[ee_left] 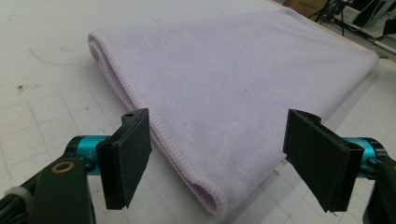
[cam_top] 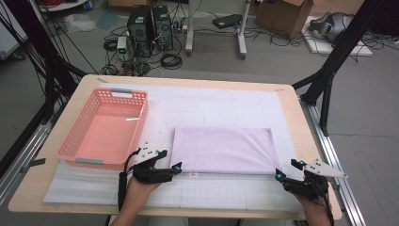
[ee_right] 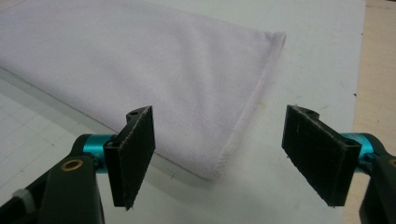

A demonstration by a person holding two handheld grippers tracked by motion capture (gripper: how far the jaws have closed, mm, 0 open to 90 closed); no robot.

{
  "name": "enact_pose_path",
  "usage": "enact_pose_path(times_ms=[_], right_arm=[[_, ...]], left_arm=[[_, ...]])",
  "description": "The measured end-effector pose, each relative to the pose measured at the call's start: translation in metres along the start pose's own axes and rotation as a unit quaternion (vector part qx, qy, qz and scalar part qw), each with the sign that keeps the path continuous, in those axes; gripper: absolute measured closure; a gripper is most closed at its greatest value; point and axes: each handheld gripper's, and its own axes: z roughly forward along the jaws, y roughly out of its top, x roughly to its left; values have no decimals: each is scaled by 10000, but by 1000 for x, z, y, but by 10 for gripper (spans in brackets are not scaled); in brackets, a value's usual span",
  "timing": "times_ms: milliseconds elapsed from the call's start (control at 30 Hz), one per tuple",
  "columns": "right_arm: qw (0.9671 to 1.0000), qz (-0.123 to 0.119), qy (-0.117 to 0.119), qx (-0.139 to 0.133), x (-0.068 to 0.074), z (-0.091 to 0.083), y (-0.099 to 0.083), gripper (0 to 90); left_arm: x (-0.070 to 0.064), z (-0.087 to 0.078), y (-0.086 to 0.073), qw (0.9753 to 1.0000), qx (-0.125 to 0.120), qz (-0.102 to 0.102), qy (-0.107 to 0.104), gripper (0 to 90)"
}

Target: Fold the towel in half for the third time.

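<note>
Counter (cam_top: 301,127): wooden top carrying a white gridded mat (cam_top: 226,101).
Folded towel (cam_top: 222,149): pale lilac, flat on the mat, right of centre, its long fold edge towards you.
Basket (cam_top: 75,139): pink, perforated, at the mat's left, just beside the towel.
Left tongs (cam_top: 178,167): your left hand brings them to the towel's near-left corner; jaws wide apart, straddling that corner without touching it.
Right tongs (cam_top: 288,169): at the towel's near-right corner; jaws likewise spread, the corner between them, nothing gripped.
</note>
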Motion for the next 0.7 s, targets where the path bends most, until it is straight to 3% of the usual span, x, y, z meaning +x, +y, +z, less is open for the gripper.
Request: enact_pose_path(times_ms=[333, 467, 700], right_arm=[[9999, -25, 108, 84, 2, 3, -1, 250], [9998, -48, 138, 101, 4, 4, -1, 251], [9997, -64, 170, 136, 6, 7, -1, 251]], left_arm=[[1, 7, -2, 9994, 294, -193, 60, 298], [0, 11, -2, 9981, 479, -259, 289, 326], [1, 17, -1, 9960, 784, -344, 273, 390]])
